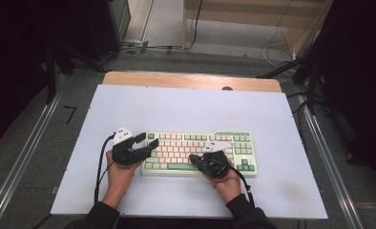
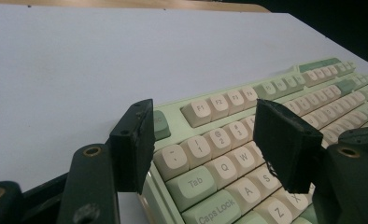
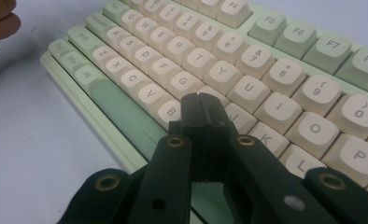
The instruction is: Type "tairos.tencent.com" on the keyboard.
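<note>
- We see the right gripper (image 3: 201, 100), jaws pressed together, poised over the pale-green plastic keyboard (image 1: 200, 151); its H key lies toward twelve o'clock.
- The left gripper (image 1: 145, 139) stands spread at the keyboard's nine-o'clock end.

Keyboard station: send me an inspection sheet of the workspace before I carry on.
Surface: white mat on a wooden table, bare around the work.
Job's things: green and cream keyboard, flat near the front edge.
Clutter: nothing seen.
Grippers: left tool open, straddling the keyboard's top-left corner; right tool shut, tip over the keys near B and H.
Cables: one trails from each tool toward the person; more lie on the floor beyond the table.
Surroundings: dark stands at both sides, wooden furniture behind.
</note>
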